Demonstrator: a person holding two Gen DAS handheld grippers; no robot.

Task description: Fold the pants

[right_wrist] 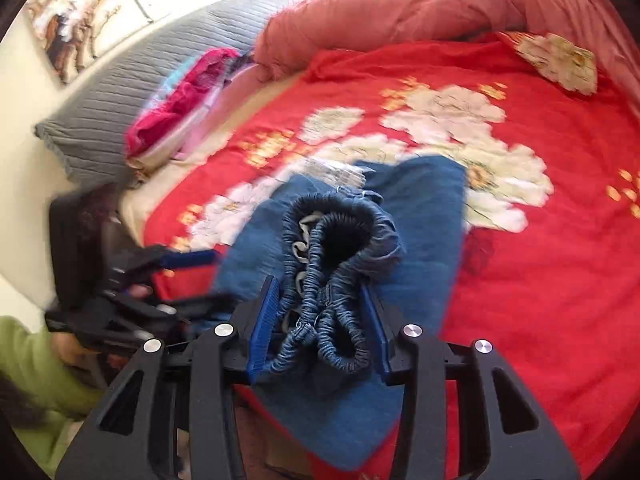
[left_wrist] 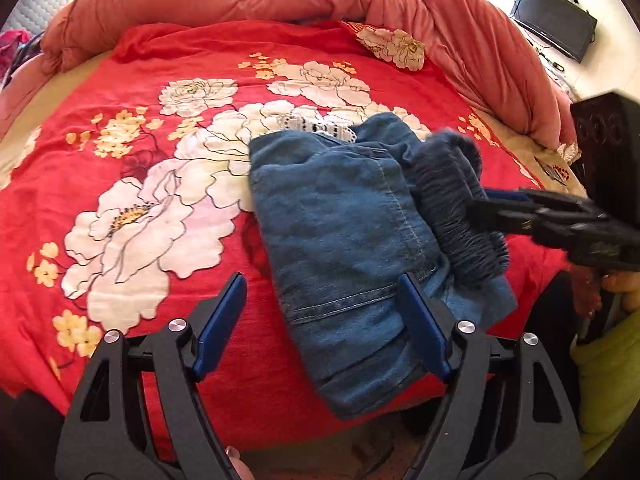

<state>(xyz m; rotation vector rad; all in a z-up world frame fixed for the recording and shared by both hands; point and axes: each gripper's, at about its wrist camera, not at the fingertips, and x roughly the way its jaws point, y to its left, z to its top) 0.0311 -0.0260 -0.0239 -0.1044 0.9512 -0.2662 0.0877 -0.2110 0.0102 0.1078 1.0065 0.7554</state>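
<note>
No readable writing anywhere. Folded blue pants (left_wrist: 352, 240) at bed's (left_wrist: 132, 280) near edge, 6 o'clock. Right hand-held gripper (right_wrist: 320, 312) pinching elastic waistband (right_wrist: 340, 248); left hand-held gripper (left_wrist: 320, 300) spread wide, straddling the fold. Open sheet toward 10 o'clock.

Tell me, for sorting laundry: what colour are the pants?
Blue denim pants, clearest in the left wrist view.
</note>
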